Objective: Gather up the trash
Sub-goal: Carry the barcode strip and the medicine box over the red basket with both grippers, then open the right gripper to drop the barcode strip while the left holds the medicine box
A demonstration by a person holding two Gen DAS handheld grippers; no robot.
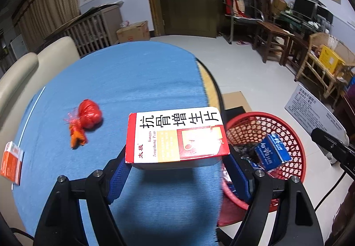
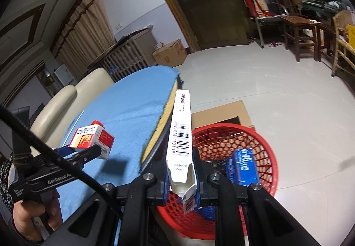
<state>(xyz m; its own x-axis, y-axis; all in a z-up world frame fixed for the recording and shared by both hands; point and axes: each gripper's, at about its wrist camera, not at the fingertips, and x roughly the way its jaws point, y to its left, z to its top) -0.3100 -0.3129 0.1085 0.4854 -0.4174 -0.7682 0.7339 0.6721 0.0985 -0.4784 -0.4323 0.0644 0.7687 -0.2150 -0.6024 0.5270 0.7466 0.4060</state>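
At the lower middle of the left wrist view, the left gripper [image 1: 177, 168] had its blue pads [image 1: 118, 176] spread wide and pressed against the two ends of a red and white medicine box [image 1: 177, 136], which it held flat above the blue tablecloth [image 1: 124, 82]. To the right of that box, on the floor by the table's edge, stood a red mesh basket [image 1: 297, 146] with a blue box [image 1: 271, 153] already lying in it. On the cloth at centre left lay a knotted red plastic bag [image 1: 88, 116] with an orange scrap [image 1: 77, 138] touching its lower side, and at the far left edge an orange and white box [image 1: 11, 164] — all well apart from the held box.

Low in the middle of the right wrist view, the right gripper [image 2: 180, 181] had its fingers nearly together, clamped on the torn end of a long white carton [image 2: 180, 128] with a barcode on its side; the carton stuck up and away from the camera, its far end over the table's rim, its near end over the basket [image 2: 268, 148]. In the lower left of that view a person's hand [image 2: 28, 221] gripped the handle of the left gripper [image 2: 88, 147], which carried the medicine box [image 2: 92, 138] over the cloth.
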